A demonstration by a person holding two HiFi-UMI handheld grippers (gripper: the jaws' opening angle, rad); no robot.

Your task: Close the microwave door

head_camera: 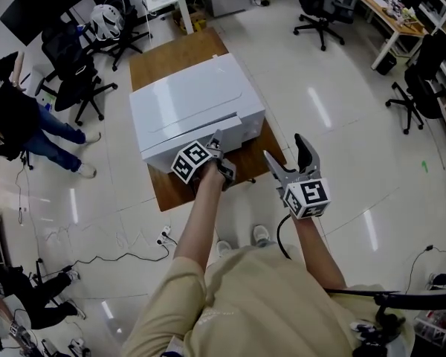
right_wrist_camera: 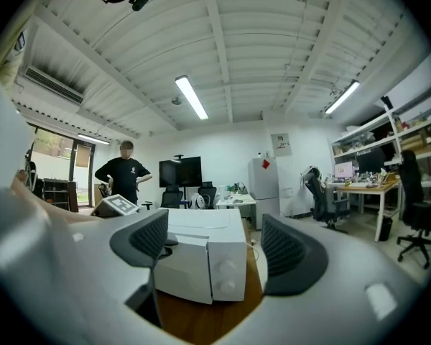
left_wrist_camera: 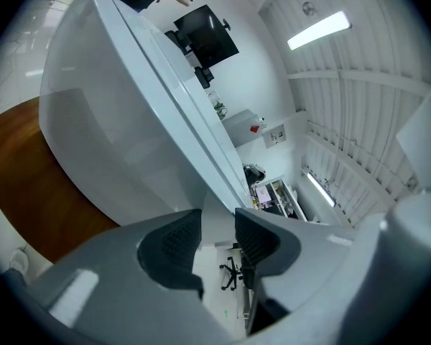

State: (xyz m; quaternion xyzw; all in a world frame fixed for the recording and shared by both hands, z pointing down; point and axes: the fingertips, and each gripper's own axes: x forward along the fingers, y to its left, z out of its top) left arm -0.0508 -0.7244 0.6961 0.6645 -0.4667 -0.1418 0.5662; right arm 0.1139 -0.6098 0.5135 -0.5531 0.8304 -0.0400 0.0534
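Observation:
A white microwave (head_camera: pixel 193 99) sits on a low brown table (head_camera: pixel 171 54). In the right gripper view its front faces me, and the door (right_wrist_camera: pixel 176 272) stands slightly ajar beside the panel with two knobs (right_wrist_camera: pixel 226 275). My left gripper (head_camera: pixel 217 143) is at the microwave's front edge, its jaws a narrow gap apart. In the left gripper view the microwave (left_wrist_camera: pixel 129 121) fills the left, and its pale edge lines up with the gap of the left gripper (left_wrist_camera: pixel 218 225); no pad visibly presses on it. My right gripper (head_camera: pixel 285 149) hangs wide open to the right of the table, holding nothing.
A person in dark clothes (head_camera: pixel 15 117) stands at the left, near black office chairs (head_camera: pixel 74 73). Cables and a power strip (head_camera: pixel 163 236) lie on the floor by my feet. Desks and more chairs (head_camera: pixel 424 88) line the right side of the room.

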